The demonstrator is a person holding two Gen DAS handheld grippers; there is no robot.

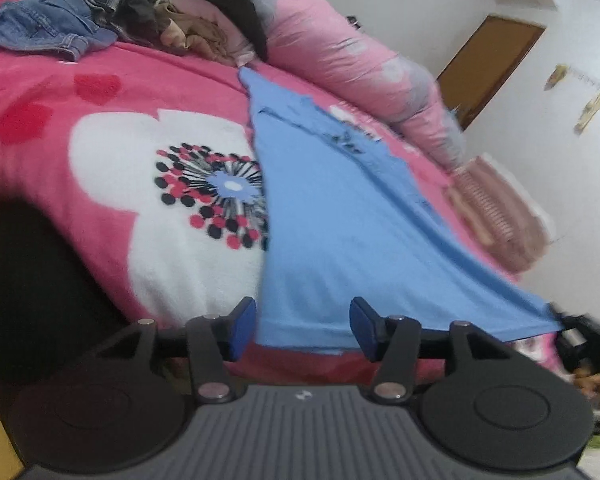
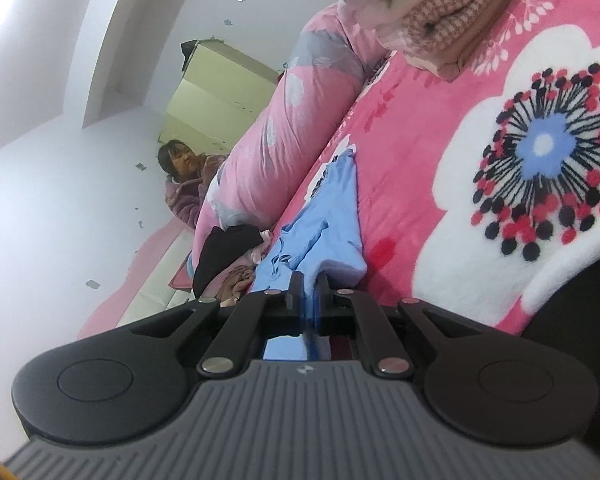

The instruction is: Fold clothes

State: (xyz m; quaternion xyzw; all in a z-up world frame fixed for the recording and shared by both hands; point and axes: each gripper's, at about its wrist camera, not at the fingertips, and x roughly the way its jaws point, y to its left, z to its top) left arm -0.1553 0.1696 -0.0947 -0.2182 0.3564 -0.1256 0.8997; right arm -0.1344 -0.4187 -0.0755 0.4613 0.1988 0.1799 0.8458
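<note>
Right fingers: my right gripper point(image 2: 309, 286) is clamped on a fold of the blue shirt point(image 2: 324, 216).
Left fingers: my left gripper point(image 1: 302, 326) stands parted, nothing between the pads; the shirt's point(image 1: 340, 216) near hem looks just beyond them, though blur hinders me.
Shirt: spread on the pink flowered blanket point(image 1: 112, 184).
Beyond: a heap of clothes point(image 1: 100, 16) by the rolled quilt point(image 1: 352, 64).

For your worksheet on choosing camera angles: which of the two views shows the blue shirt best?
The left wrist view: the blue shirt lies spread across the pink blanket, visible nearly edge to edge. The right wrist view shows only a bunched, foreshortened strip of it, with one edge pinched in the right gripper.
</note>
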